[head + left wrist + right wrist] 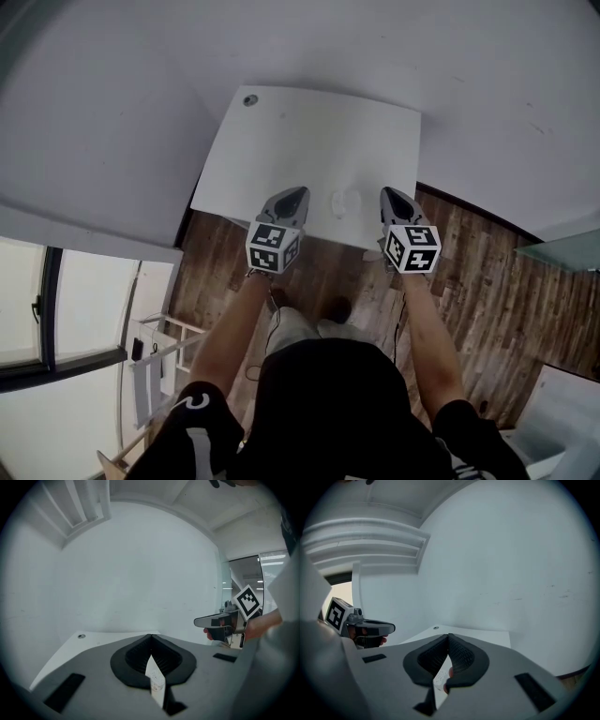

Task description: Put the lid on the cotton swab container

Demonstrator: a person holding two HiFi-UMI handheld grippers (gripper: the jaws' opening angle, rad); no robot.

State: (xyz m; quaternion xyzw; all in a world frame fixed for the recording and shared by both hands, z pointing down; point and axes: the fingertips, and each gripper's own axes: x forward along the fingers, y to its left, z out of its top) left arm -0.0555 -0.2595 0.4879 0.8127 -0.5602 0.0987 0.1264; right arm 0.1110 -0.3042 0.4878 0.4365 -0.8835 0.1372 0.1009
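Note:
Two small, pale, see-through things lie side by side near the front edge of the white table (309,141): one (338,201) to the left, the other (354,200) to the right. They are too small to tell the cotton swab container from its lid. My left gripper (292,198) hangs over the table's front edge just left of them, jaws shut and empty. My right gripper (394,198) is level with it just to their right, also shut and empty. In the left gripper view the shut jaws (151,638) point across the table, with the right gripper (220,620) at the side. The right gripper view (449,637) mirrors this.
A round cable hole (249,99) sits in the table's far left corner. White walls stand close behind and left of the table. A wooden floor (487,281) lies below it. A white rack (155,361) stands at the lower left beside a window.

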